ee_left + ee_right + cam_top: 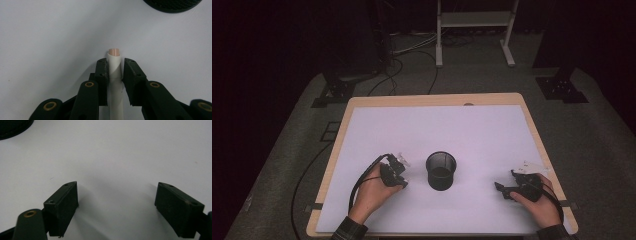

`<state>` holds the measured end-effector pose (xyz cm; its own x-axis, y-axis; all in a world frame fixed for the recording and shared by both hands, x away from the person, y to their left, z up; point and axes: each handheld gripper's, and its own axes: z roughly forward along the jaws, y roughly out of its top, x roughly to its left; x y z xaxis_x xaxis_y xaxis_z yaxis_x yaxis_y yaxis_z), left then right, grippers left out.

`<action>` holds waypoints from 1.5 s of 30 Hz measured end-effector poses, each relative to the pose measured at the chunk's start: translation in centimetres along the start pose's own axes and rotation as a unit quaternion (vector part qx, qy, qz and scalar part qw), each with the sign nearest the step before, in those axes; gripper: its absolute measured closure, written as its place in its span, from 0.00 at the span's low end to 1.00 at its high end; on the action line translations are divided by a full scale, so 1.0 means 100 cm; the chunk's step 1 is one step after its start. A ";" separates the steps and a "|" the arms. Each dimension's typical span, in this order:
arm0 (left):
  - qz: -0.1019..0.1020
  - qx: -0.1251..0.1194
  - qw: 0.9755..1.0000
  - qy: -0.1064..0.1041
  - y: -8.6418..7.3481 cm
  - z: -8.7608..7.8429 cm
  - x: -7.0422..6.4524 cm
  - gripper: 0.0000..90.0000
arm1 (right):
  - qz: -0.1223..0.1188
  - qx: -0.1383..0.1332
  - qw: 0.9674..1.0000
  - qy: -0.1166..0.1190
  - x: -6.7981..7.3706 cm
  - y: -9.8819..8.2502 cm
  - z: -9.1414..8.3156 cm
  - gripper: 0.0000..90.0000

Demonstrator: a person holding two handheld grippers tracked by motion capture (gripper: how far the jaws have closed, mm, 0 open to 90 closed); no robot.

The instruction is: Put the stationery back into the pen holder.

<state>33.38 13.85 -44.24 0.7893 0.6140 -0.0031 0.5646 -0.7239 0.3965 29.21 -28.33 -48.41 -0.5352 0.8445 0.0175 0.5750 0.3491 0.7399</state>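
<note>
A white stick (114, 75), paper-wrapped with a pinkish tip, something like a crayon or chalk, sits pinched between the jaws of the left hand-held gripper (115, 68). The jaws are closed on its sides a little below the tip, so a short stub pokes out ahead of them and the rest runs back between the jaws toward the hand. Its long axis lies along the gripper's own line, pointing forward and away from the palm, low over the white tabletop (50, 37).

Ahead of that gripper and off to its right stands a black mesh cup (441, 171), open end up; in the high view it is near the left hand-held gripper (394, 172) but not touching it.

The step in hand looks like carrying the stick to the cup and dropping it in. To do that well, I would lift first so the stick clears the rim, bring the tip over the opening, tilt the gripper so the stick points down into the cup, and only then let the jaws part.

The right hand-held gripper (116, 207) rests well off on the cup's other side, jaws wide apart with nothing between them, just above bare tabletop.
</note>
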 end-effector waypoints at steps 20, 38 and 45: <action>-0.009 0.005 1.000 -0.013 0.002 0.000 0.003 0.88 | 0.000 0.000 1.000 0.000 0.000 0.000 0.000 0.19; -0.028 -0.112 0.992 -0.045 -0.006 -0.035 0.015 0.88 | 0.000 0.000 1.000 0.000 0.000 0.000 0.000 0.19; -0.019 -0.169 0.984 -0.050 -0.004 -0.048 0.015 0.88 | 0.000 0.000 1.000 0.001 0.000 0.000 0.000 0.19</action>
<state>33.13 16.56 -40.02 0.7985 0.5923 -0.1075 0.4954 -0.5451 0.6763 29.24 -28.35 -48.41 -0.5359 0.8441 0.0187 0.5747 0.3484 0.7405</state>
